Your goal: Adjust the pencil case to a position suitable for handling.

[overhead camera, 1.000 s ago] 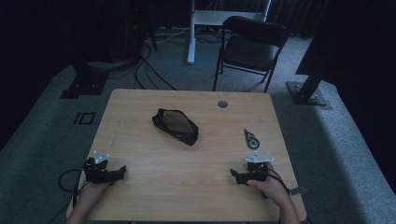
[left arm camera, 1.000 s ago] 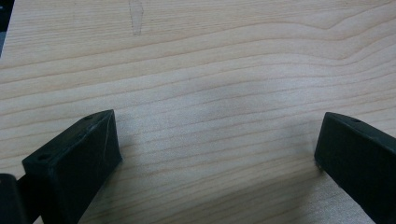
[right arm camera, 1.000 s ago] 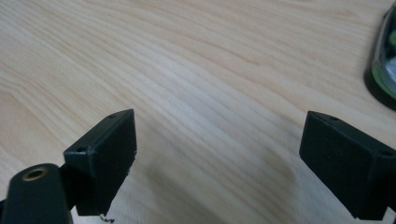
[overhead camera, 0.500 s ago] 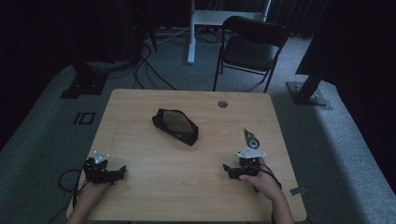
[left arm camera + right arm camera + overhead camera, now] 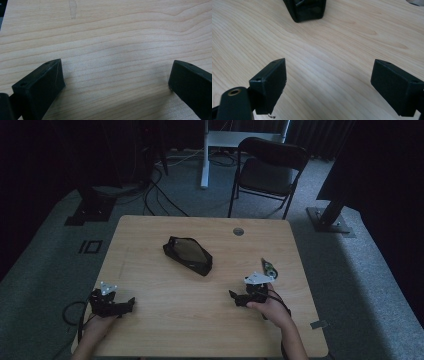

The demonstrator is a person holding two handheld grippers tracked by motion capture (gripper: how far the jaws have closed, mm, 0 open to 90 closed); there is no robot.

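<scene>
1. Right gripper (image 5: 239, 299) sits near the surface's (image 5: 150, 330) front edge, fingers (image 5: 270, 80) wide apart w/ nothing between them, aimed at the black pouch (image 5: 188, 254). Pouch lies flat mid-surface, well apart from both grippers; its near end shows at the top of the right gripper view (image 5: 305, 8).
2. Left gripper (image 5: 125, 304) is further from the pouch, near the front left corner, fingers (image 5: 41, 85) also spread, just bare wood between them.
3. Risk imo: the pouch looks soft and low, so a shallow approach could shove it along the surface instead of getting a finger under or around it.
4. Risk 2: a small green-and-white thing (image 5: 269, 268) lies just behind the right gripper, on the far side from the person. Can't tell what it is. The trailing cable or the wrist could knock it toward the edge.
5. Count: 1 pouch, 1 small green thing, 2 grippers, 1 round grommet hole (image 5: 238, 231) beyond the pouch, 1 folding chair (image 5: 267, 167) past the surface.
</scene>
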